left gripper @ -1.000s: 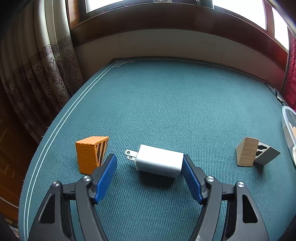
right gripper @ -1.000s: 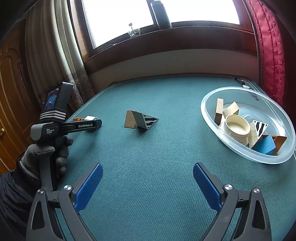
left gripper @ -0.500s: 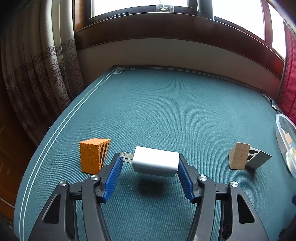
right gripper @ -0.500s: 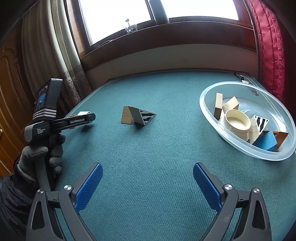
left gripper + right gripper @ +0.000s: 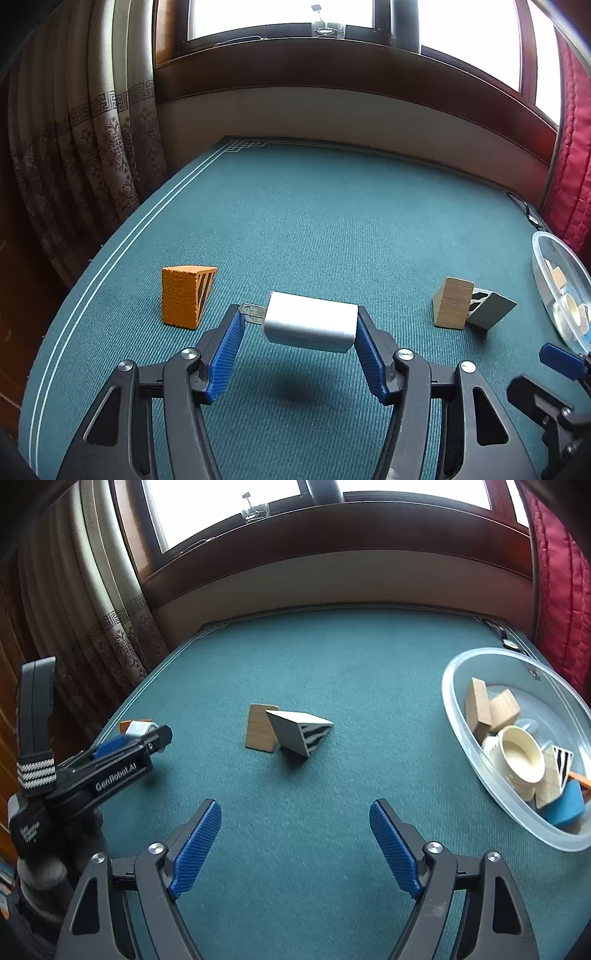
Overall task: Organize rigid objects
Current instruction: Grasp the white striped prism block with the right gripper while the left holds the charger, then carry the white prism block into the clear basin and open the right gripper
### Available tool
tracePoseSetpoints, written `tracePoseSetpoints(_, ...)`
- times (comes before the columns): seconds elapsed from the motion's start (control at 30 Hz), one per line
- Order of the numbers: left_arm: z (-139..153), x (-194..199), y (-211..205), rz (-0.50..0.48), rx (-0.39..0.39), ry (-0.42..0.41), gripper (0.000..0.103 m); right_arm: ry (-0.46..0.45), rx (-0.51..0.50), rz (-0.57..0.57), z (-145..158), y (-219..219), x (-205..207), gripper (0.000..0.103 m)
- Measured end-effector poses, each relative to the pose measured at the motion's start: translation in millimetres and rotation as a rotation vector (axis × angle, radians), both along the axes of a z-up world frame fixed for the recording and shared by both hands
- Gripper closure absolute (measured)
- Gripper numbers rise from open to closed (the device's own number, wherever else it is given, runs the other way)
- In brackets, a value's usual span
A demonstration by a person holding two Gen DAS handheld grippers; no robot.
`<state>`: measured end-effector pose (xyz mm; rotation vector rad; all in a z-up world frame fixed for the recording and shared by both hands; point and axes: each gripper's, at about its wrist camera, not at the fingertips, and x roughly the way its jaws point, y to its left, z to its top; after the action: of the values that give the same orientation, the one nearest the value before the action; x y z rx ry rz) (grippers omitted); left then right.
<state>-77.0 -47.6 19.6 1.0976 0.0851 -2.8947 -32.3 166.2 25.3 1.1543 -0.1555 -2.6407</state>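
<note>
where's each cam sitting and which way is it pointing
Left wrist: on the left gripper, facing the window across the green table; its fingers clamp a white charger.
Right wrist: on the open right gripper, facing likewise; the gloved left hand shows.
Shared: wooden block, bowl.

Work surface: teal felt table cover (image 5: pixel 332 221) with a white double border line and a fret corner motif at the far-left corner. Left of the table hang beige patterned curtains (image 5: pixel 103 122); a red quilted curtain (image 5: pixel 561 590) hangs at the right. Behind the table a cream wall band runs under a dark wooden window sill (image 5: pixel 332 62), where a small clear glass item (image 5: pixel 327 29) stands against the bright window.
</note>
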Motion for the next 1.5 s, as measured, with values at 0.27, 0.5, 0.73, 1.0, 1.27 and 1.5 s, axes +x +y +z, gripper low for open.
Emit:
tracePoseSetpoints(0.27,-2,-1,-7,0.032,0.020,-0.013,0.043,-0.049,-0.008,-0.106,-3,-14,-46,0.041)
tracePoseSetpoints(0.5,-3,-3,-9,0.035,0.031,-0.024,0.043,-0.066,0.029,-0.139,-5,-16,-61,0.056)
tracePoseSetpoints(0.73,-3,-5,-11,0.041,0.042,-0.032,0.043,-0.052,0.083,-0.139,-2,-21,-66,0.057)
tracePoseSetpoints(1.0,-4,-5,-7,0.034,0.047,-0.030,0.043,-0.061,0.066,-0.140,5,-17,-61,0.066)
tracePoseSetpoints(1.27,-3,-2,0,0.016,0.043,-0.029,0.043,-0.045,0.021,-0.144,18,-5,-41,0.066)
tracePoseSetpoints(1.5,-3,0,4,0.009,0.039,-0.026,0.043,0.010,0.000,-0.172,40,12,-21,0.066)
